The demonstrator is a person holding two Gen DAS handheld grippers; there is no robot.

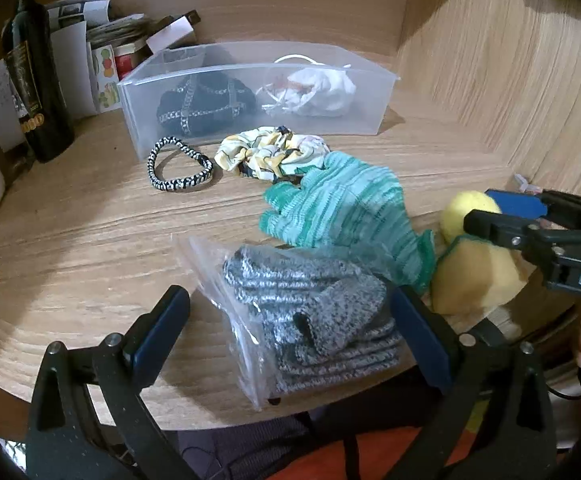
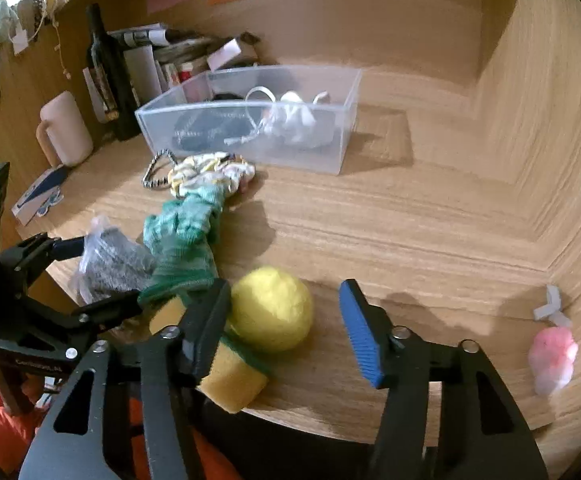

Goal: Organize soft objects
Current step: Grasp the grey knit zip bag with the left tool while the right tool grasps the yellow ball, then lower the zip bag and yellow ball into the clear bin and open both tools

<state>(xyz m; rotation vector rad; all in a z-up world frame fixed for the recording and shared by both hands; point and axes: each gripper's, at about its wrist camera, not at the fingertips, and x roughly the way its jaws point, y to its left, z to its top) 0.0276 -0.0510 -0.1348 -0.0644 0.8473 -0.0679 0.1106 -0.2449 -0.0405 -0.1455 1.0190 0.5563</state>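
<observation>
Left gripper (image 1: 290, 332) was apart around the bagged grey gloves (image 1: 310, 312) at the surface (image 1: 90, 232) front edge, long axis toward the bin (image 1: 250, 92). Right gripper (image 2: 286, 328) apart, straddling the yellow ball (image 2: 270, 308).

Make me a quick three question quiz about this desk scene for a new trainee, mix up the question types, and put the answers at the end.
1. True or false: the left gripper is open around the bagged grey gloves.
2. Multiple choice: what lies between the open fingers of the right gripper? A) pink fluffy item B) yellow ball C) striped cord bracelet
3. Fill in: the green glove lies on the desk, not in the clear plastic ___.

Key
1. True.
2. B, the yellow ball.
3. Bin; it already holds a black chain-patterned item and a white bundle.
</observation>
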